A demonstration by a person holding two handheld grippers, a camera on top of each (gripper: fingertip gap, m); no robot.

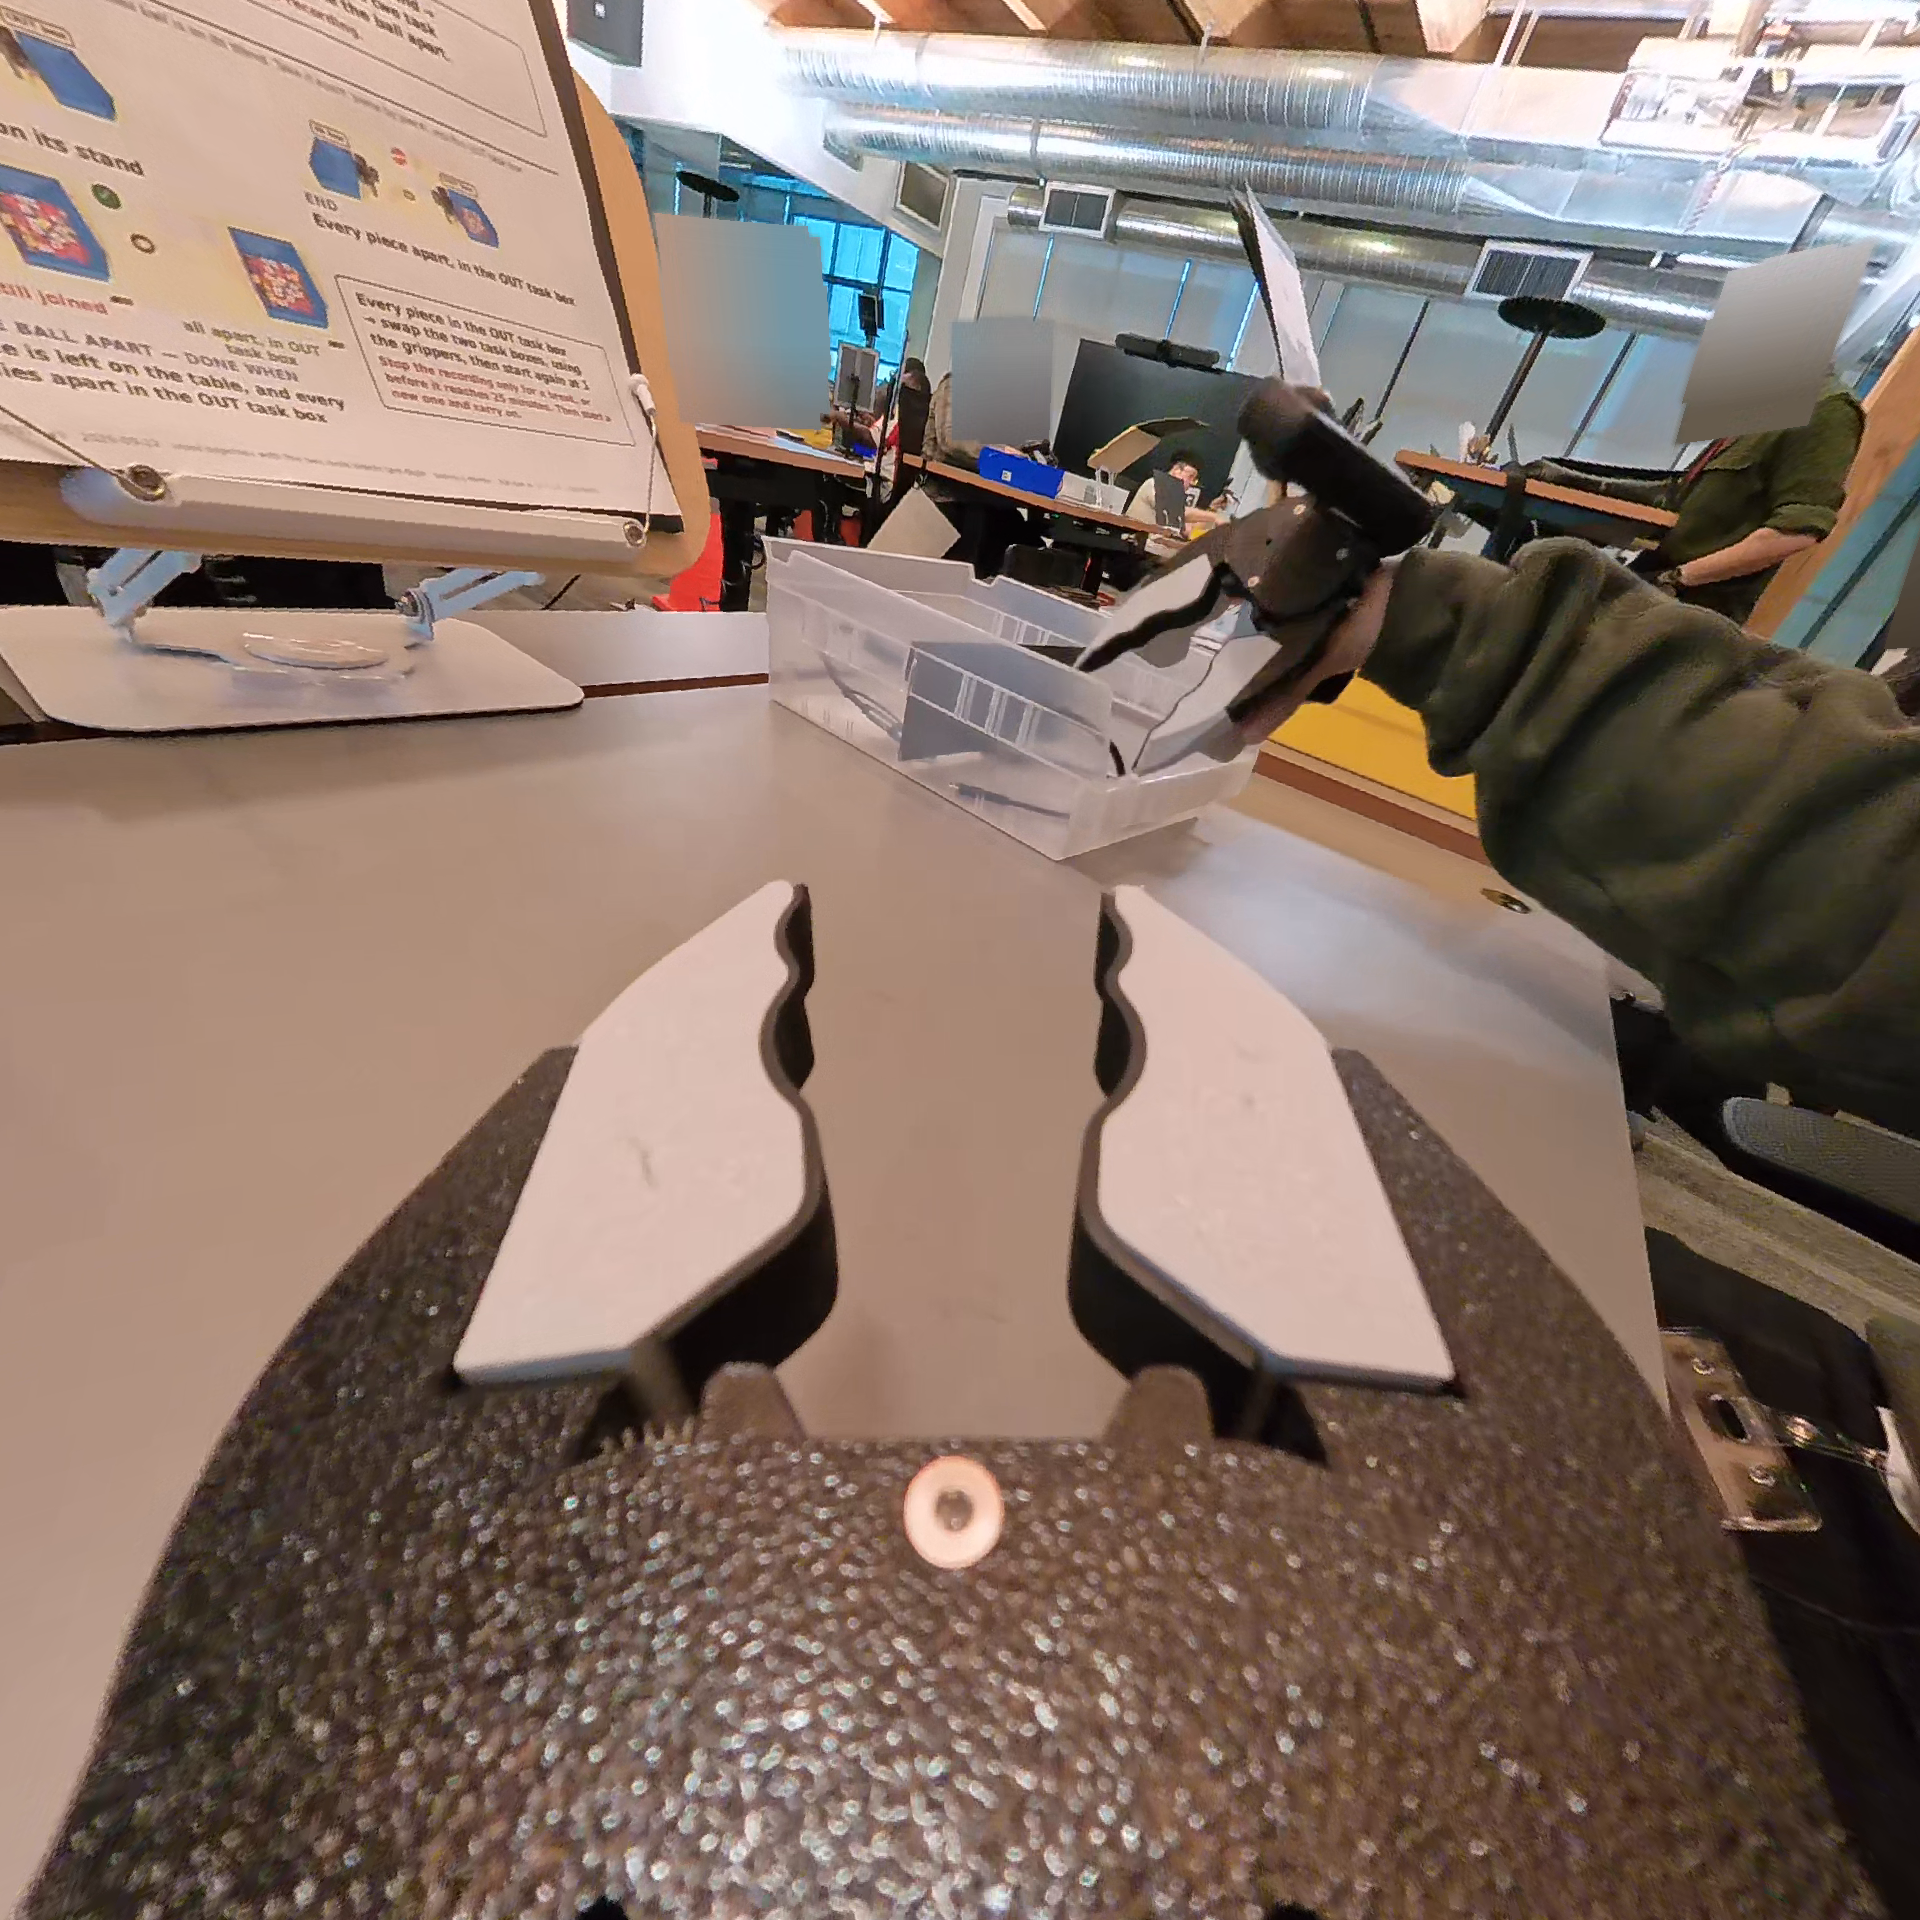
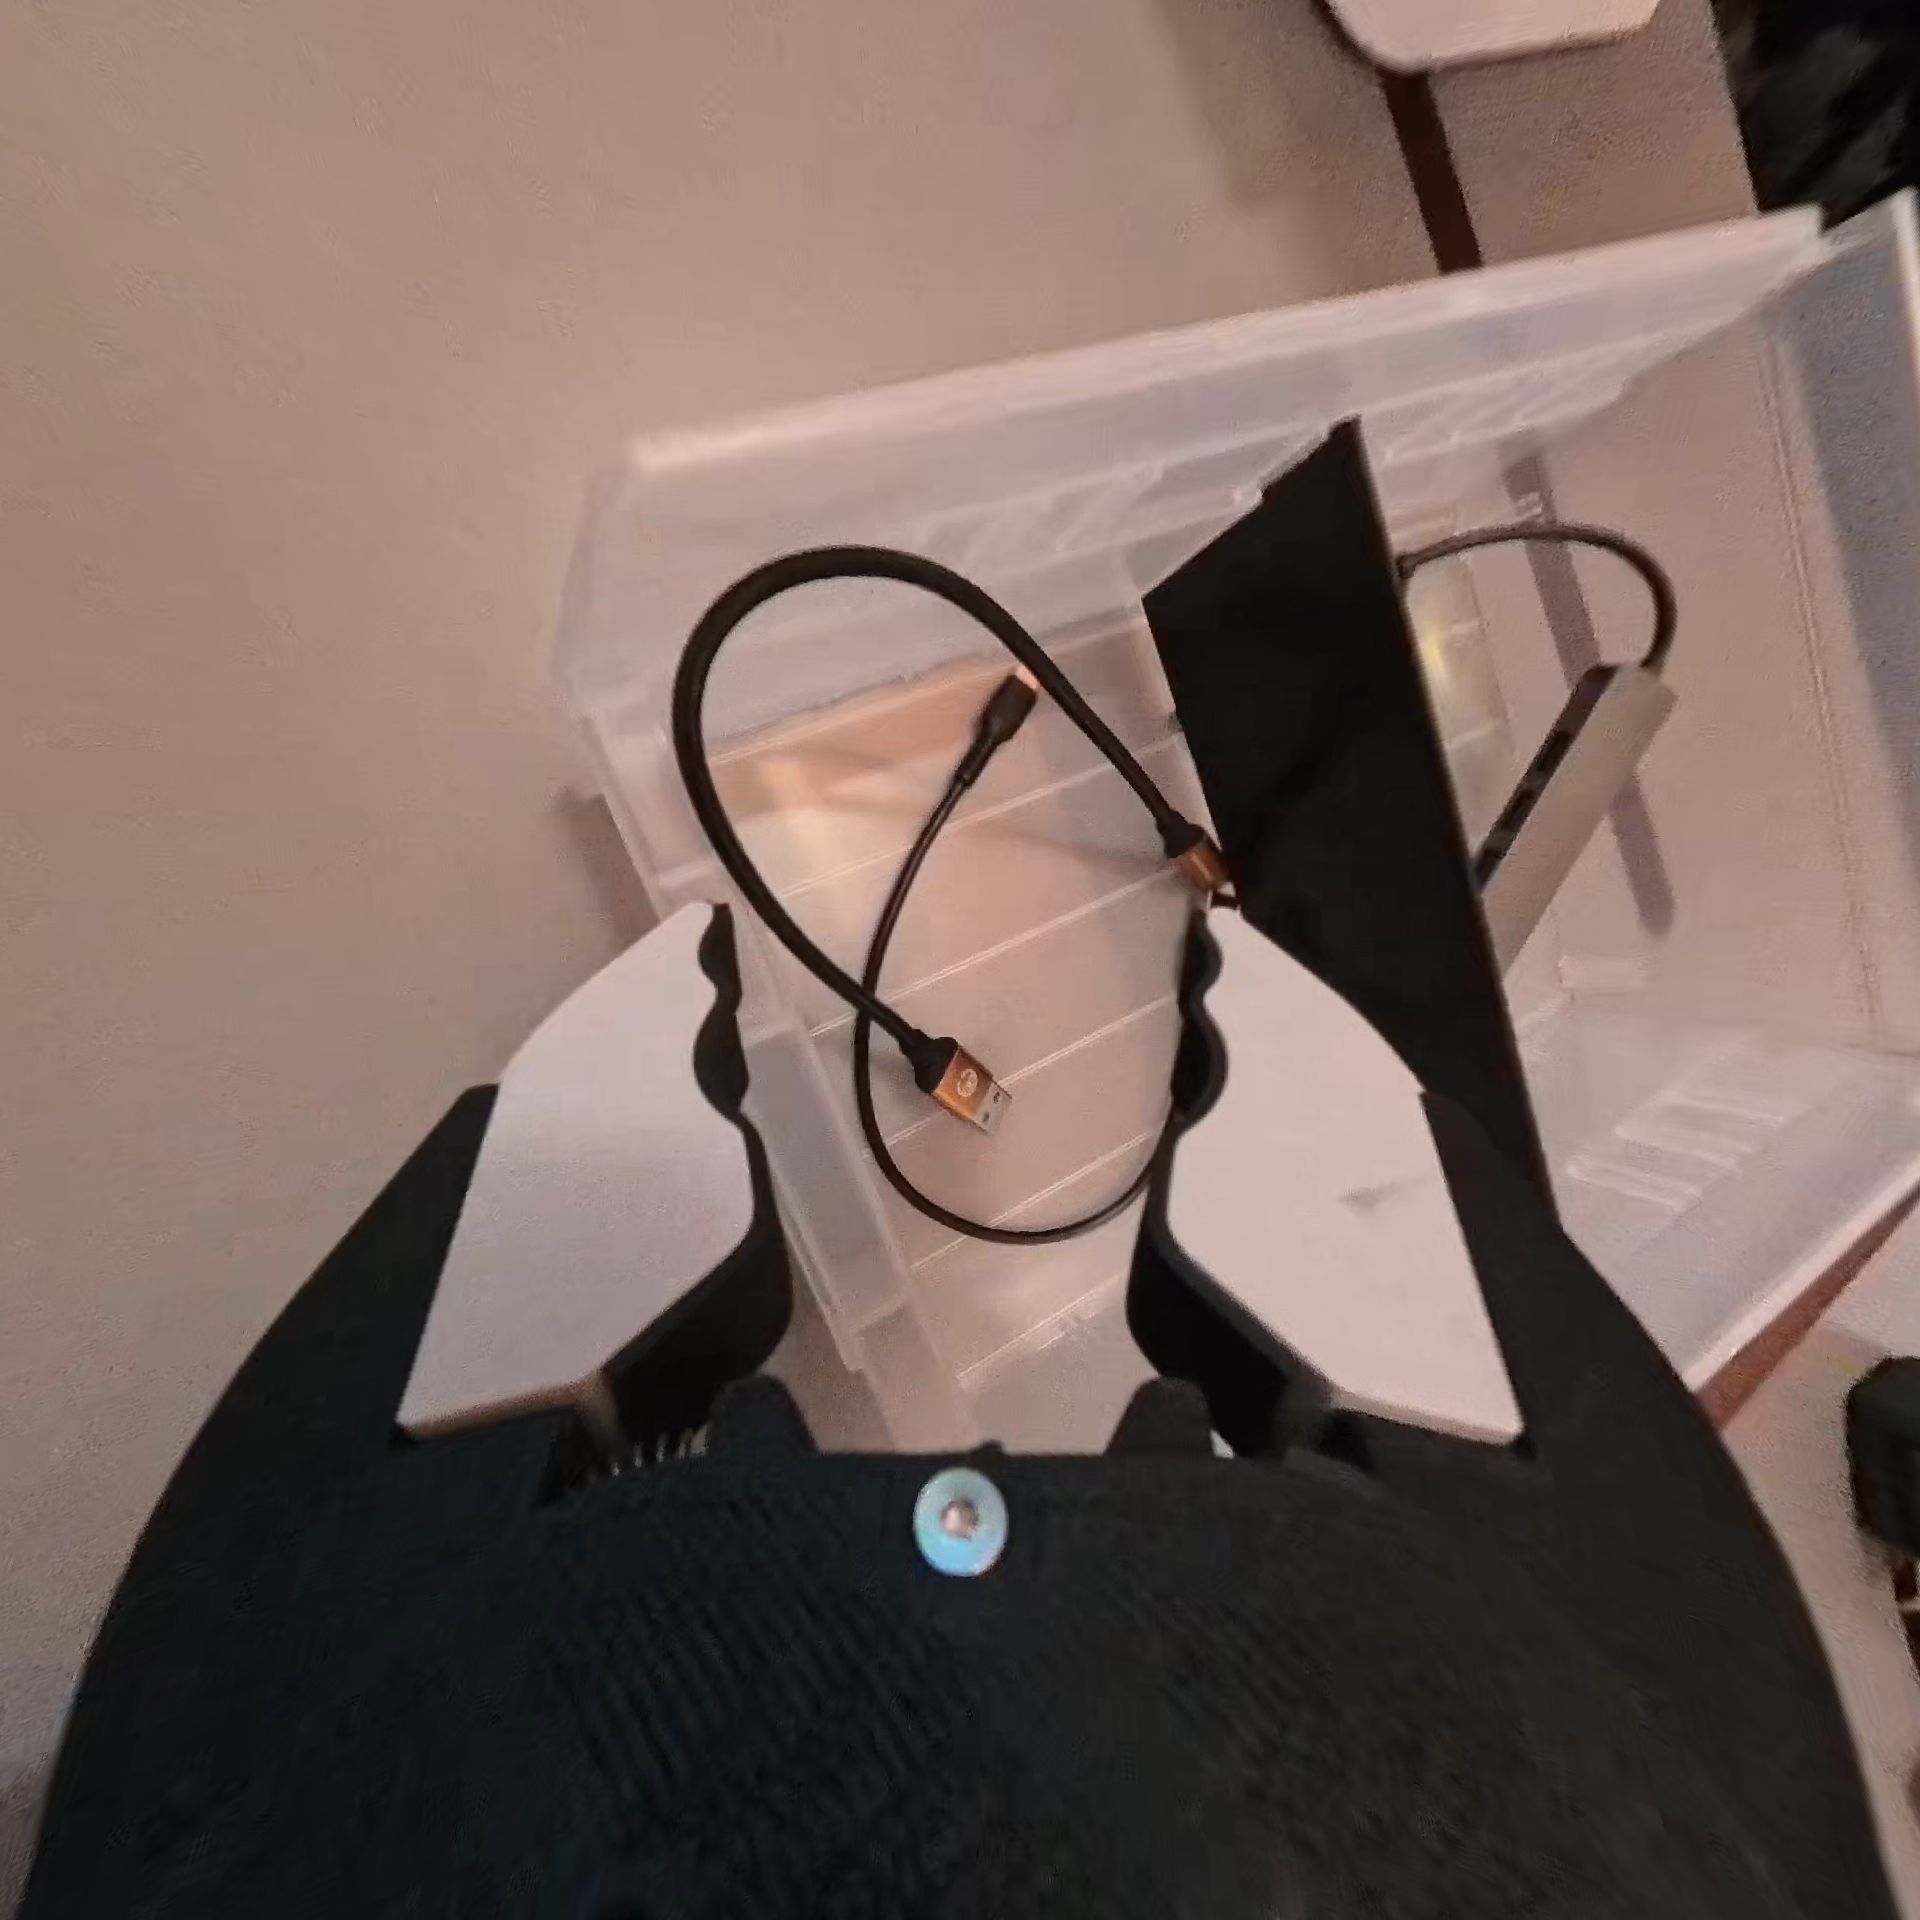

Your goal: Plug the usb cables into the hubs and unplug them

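A clear plastic bin [image 2: 1039,436] stands on the grey table, split by a black divider [image 2: 1340,779]. In its near compartment lie looped black USB cables [image 2: 727,623]; one USB-A plug with a copper collar [image 2: 966,1091] faces me, and a small plug [image 2: 1013,696] lies farther in. A grey hub [image 2: 1569,769] with its own cable lies beyond the divider. My right gripper [image 2: 961,925] is open and empty just above the cables. In the left wrist view it hangs over the bin [image 1: 997,810]. My left gripper [image 1: 951,914] is open and empty over bare table, short of the bin.
A document stand with a printed sheet [image 1: 312,260] sits at the back left on a white base [image 1: 312,665]. A green sleeve [image 1: 1662,779] reaches in from the right. The table edge [image 1: 1621,1039] runs down the right side. People sit at desks far behind. My right fingertips sit around 35 cm from my left ones. The small plug [image 2: 1013,696] is closer to my right gripper, around 10 cm from its tips; the left tips are 35 cm off. The left gripper is farther from the grey hub [image 2: 1569,769], some 50 cm, than the right, some 15 cm.
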